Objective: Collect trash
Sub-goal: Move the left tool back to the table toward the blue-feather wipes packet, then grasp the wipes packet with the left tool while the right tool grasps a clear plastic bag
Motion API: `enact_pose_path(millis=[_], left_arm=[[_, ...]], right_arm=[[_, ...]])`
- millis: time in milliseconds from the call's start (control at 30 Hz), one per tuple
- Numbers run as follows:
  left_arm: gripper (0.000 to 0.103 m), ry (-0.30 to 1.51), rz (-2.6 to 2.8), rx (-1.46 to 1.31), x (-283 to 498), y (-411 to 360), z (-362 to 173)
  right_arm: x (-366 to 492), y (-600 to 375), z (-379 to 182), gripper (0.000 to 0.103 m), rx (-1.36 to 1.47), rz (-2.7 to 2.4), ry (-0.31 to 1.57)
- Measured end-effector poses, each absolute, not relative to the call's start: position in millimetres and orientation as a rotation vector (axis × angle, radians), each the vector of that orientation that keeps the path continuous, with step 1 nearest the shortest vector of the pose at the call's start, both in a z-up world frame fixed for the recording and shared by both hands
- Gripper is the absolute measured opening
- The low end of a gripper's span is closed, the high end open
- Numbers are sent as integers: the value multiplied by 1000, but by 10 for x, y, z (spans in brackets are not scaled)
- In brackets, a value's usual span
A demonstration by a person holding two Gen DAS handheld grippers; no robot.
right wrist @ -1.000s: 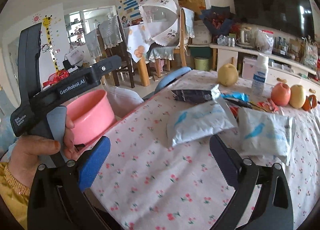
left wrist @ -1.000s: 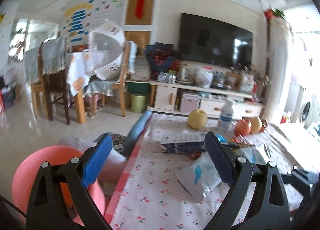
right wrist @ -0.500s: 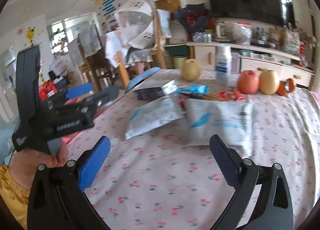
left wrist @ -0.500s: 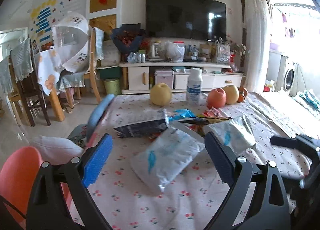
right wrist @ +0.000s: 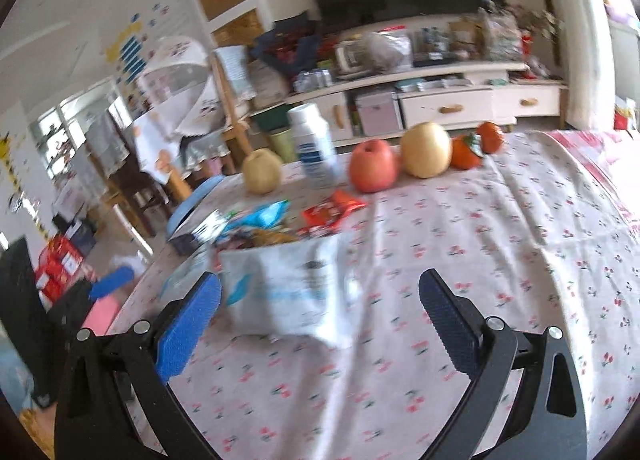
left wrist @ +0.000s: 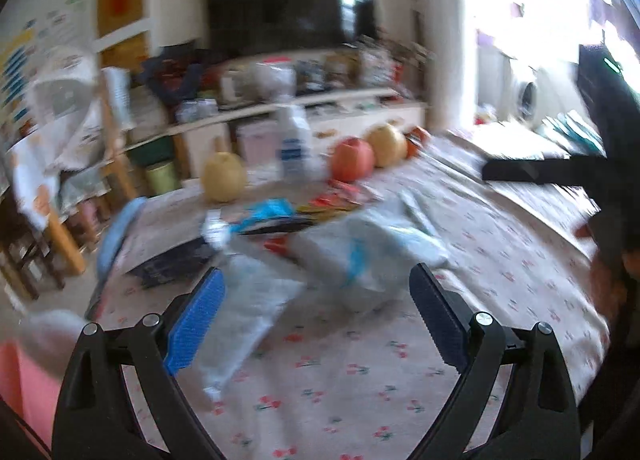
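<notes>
Left wrist view, blurred: the pink bin (left wrist: 16,376) sits at the far left, and nothing looks collected yet, so I judge the task barely begun. Wrappers (left wrist: 276,211) and two white pouches (left wrist: 372,256) lie on the tablecloth (left wrist: 500,252), ahead of the wide-open, empty left gripper (left wrist: 316,320). The right gripper (right wrist: 320,320), equally spread and empty, faces a pouch (right wrist: 288,288) between its jaws but beyond them.

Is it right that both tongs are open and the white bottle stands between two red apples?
Not quite. Both the left tongs and right tongs are open, but the white bottle stands between a yellow pear and one red apple. The right wrist view shows it best.
</notes>
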State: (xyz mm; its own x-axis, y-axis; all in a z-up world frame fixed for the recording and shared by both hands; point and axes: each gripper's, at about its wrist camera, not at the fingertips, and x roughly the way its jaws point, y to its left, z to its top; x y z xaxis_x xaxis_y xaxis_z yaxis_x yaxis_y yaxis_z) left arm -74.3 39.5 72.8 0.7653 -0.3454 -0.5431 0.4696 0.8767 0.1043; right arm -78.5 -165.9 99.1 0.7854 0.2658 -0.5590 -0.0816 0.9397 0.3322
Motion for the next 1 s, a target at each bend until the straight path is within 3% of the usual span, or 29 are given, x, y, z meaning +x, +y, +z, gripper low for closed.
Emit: enact_pose_path(millis=[500, 1000], left_arm=[[94, 662, -616, 756, -268, -477, 497], [94, 816, -665, 777, 102, -681, 306]], right_arm=[[-206, -2002, 709, 98, 393, 222, 786], [-168, -2038, 702, 98, 409, 252, 820]])
